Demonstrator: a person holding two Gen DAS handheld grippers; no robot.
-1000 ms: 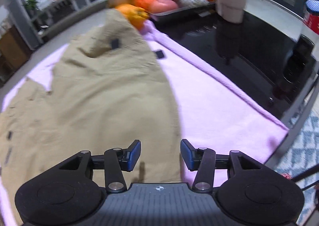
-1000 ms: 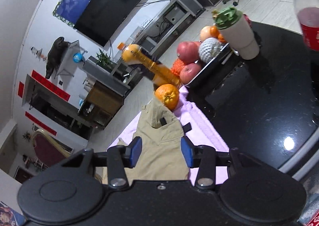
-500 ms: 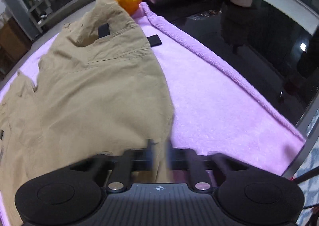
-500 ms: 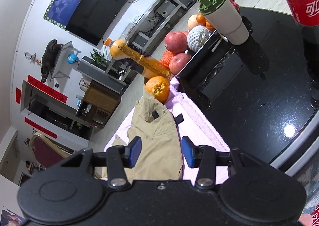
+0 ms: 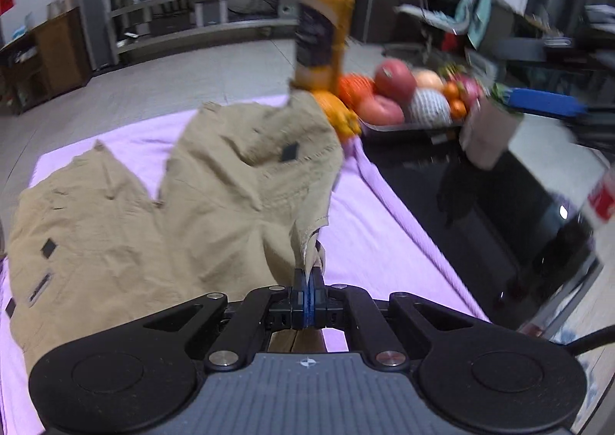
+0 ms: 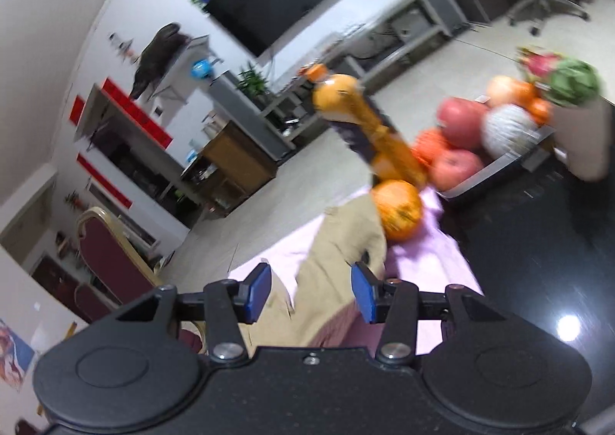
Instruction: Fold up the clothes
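Tan shorts [image 5: 161, 212] lie spread on a purple towel [image 5: 369, 243] on the table. My left gripper [image 5: 308, 291] is shut on the near right hem of the shorts and lifts that corner off the towel. My right gripper [image 6: 311, 294] is open and empty, held above the table and aimed at the far end of the shorts [image 6: 338, 262], which show between its fingers.
An orange [image 6: 398, 210] and an orange juice bottle [image 5: 323, 31] stand at the far end of the towel. A tray of fruit [image 5: 407, 97], a beige cup [image 5: 488, 131] and a cola bottle [image 5: 599, 193] stand on the black tabletop to the right.
My left gripper went from open above the shorts to shut on their hem and has raised it. My right gripper stayed open and tilted toward the shorts.
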